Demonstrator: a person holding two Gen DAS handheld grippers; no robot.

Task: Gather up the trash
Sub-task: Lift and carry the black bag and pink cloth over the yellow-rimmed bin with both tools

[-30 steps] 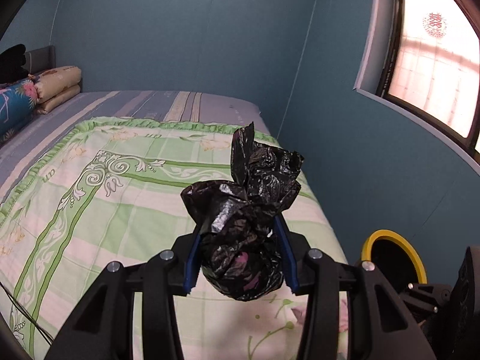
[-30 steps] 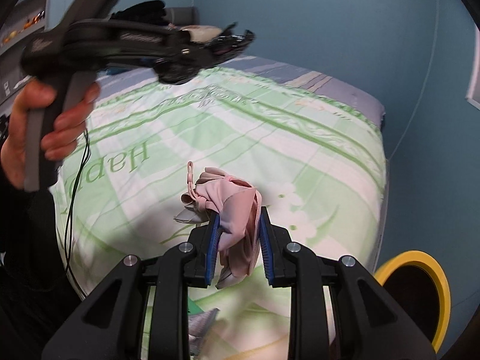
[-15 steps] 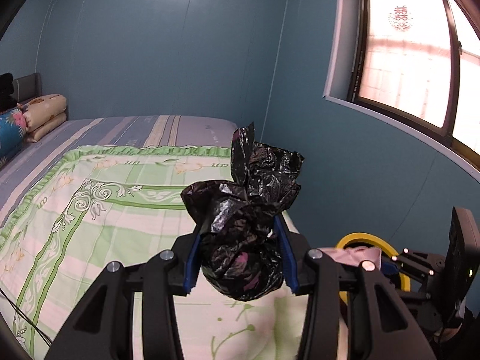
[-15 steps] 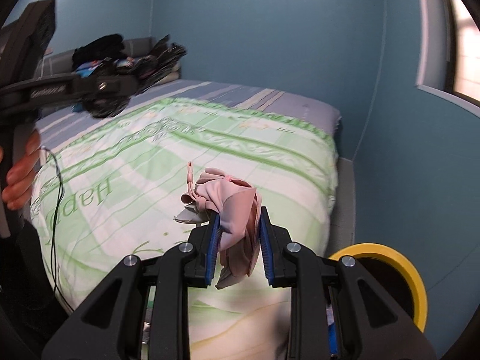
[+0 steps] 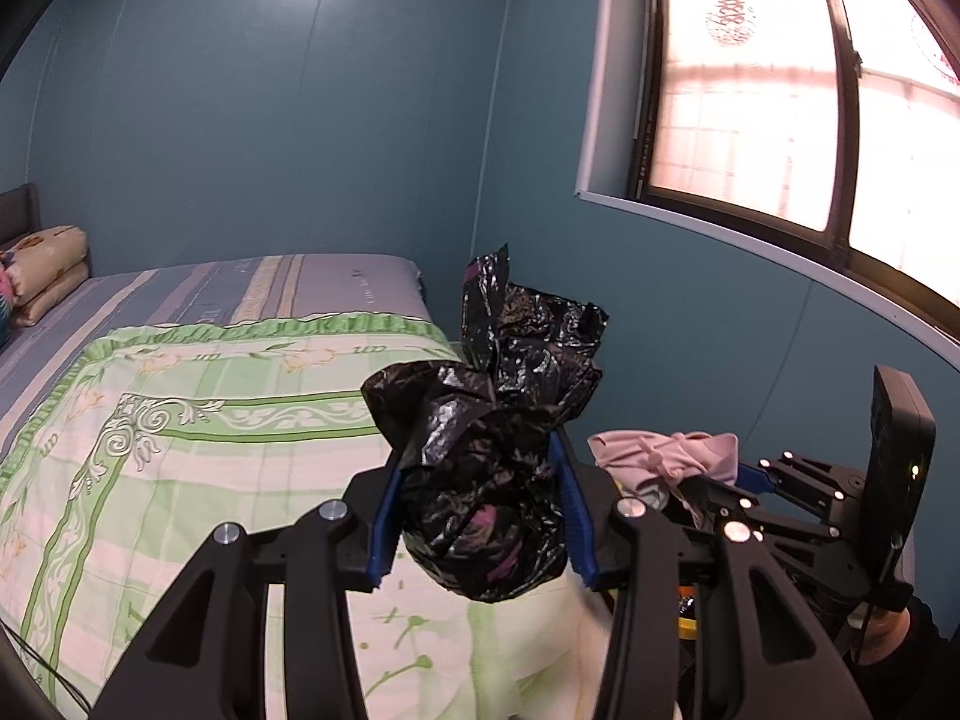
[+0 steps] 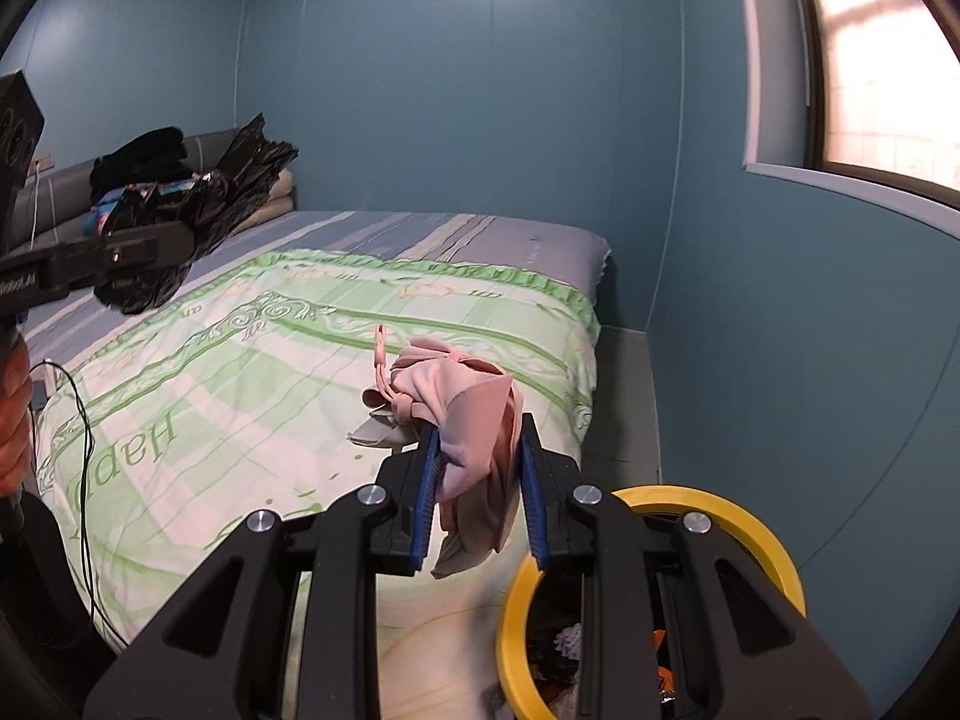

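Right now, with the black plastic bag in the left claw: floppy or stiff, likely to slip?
Probably floppy: the black plastic bag is crumpled, with loose ends sticking up above the left claw. Likely light, since it bulges between the pads without sagging far. Its glossy film could slip if the grip loosens.

Left hand-held gripper (image 5: pixel 477 525) clamps crumpled black plastic bag (image 5: pixel 486 450) between blue pads, bag bulging above and below jaws. Bed (image 5: pixel 180 480) below, green floral quilt spread over striped sheet. Right hand-held gripper (image 5: pixel 714 480) at right, pinching pink cloth bundle (image 5: pixel 660 456). Bright window (image 5: pixel 780 90) upper right in teal wall. Folded bedding (image 5: pixel 42 270) far left.
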